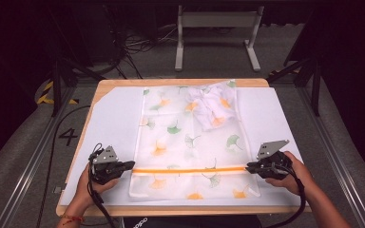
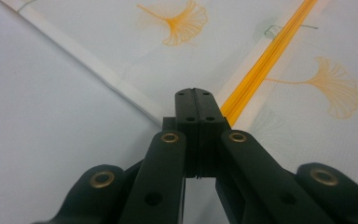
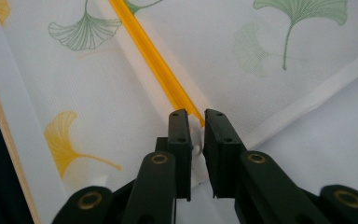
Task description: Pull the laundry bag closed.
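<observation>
In the high view I see the mesh bag [image 1: 185, 142] flat on the tabletop [image 1: 109, 123], a white cloth [image 1: 208, 107] blurred inside it. In the left gripper view, the left gripper [image 2: 195, 93] has its jaws closed together at the orange zipper [image 2: 261, 60] end; I cannot tell if fabric is caught. In the right gripper view, the right gripper [image 3: 196, 122] pinches the bag's edge.

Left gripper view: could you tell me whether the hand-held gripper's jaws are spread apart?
No, the left hand-held gripper has its jaws pressed together beside the orange zipper.
</observation>
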The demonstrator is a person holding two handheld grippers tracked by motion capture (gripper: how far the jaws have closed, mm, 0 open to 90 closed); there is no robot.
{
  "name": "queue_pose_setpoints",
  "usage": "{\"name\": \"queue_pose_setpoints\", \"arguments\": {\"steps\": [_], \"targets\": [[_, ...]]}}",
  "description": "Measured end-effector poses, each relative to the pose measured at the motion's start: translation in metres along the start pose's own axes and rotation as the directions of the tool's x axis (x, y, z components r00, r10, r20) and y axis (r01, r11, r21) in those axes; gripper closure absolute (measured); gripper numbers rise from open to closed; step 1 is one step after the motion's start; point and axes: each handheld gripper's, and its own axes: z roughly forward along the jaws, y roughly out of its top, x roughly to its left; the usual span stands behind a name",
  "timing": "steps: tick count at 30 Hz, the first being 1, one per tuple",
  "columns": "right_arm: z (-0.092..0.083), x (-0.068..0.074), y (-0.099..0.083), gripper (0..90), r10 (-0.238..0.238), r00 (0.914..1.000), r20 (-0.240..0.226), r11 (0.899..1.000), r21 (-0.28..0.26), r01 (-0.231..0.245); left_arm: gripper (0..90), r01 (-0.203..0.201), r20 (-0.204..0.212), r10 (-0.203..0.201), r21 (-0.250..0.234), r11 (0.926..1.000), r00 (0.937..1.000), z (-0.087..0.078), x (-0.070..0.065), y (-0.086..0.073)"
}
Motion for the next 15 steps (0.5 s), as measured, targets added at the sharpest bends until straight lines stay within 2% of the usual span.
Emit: {"name": "queue_pose_setpoints", "arguments": {"steps": [2,3,4,7,9,14,15], "targets": [[-0.002,0.001,0.0,76.7,-0.003,0.9997,0.022,1.0,-0.02,0.003,90.0,-0.01,-0.011,0.01,-0.014,0.9998,0.9999,-0.003,0.0,0.0],[-0.003,0.001,0.0,76.4,-0.004,0.9996,0.029,1.0,-0.03,0.005,84.3,-0.005,-0.022,0.005,-0.018,0.9998,0.9997,-0.006,-0.001,0.0],[-0.005,0.001,0.0,74.0,-0.005,0.9989,0.047,0.999,-0.047,0.007,83.5,-0.005,-0.022,0.005,-0.018,0.9998,0.9997,-0.006,-0.001,0.0],[-0.008,0.0,-0.001,72.4,0.0,0.9984,0.057,0.998,-0.064,0.003,83.1,-0.024,-0.042,0.023,-0.031,0.9992,0.9989,-0.011,-0.002,-0.002],[-0.011,-0.001,-0.004,68.8,0.007,0.9966,0.082,0.996,-0.092,0.001,76.2,-0.02,-0.052,0.018,-0.049,0.9986,0.9985,-0.018,-0.001,-0.005],[-0.015,-0.003,-0.009,64.3,0.017,0.9927,0.119,0.993,-0.12,-0.003,66.7,-0.022,-0.086,0.016,-0.061,0.9979,0.9962,-0.028,0.0,-0.011],[-0.016,-0.003,-0.011,62.7,0.014,0.9901,0.14,0.992,-0.129,0.005,66.7,-0.017,-0.091,0.012,-0.059,0.9981,0.9957,-0.03,0.0,-0.013]]}}
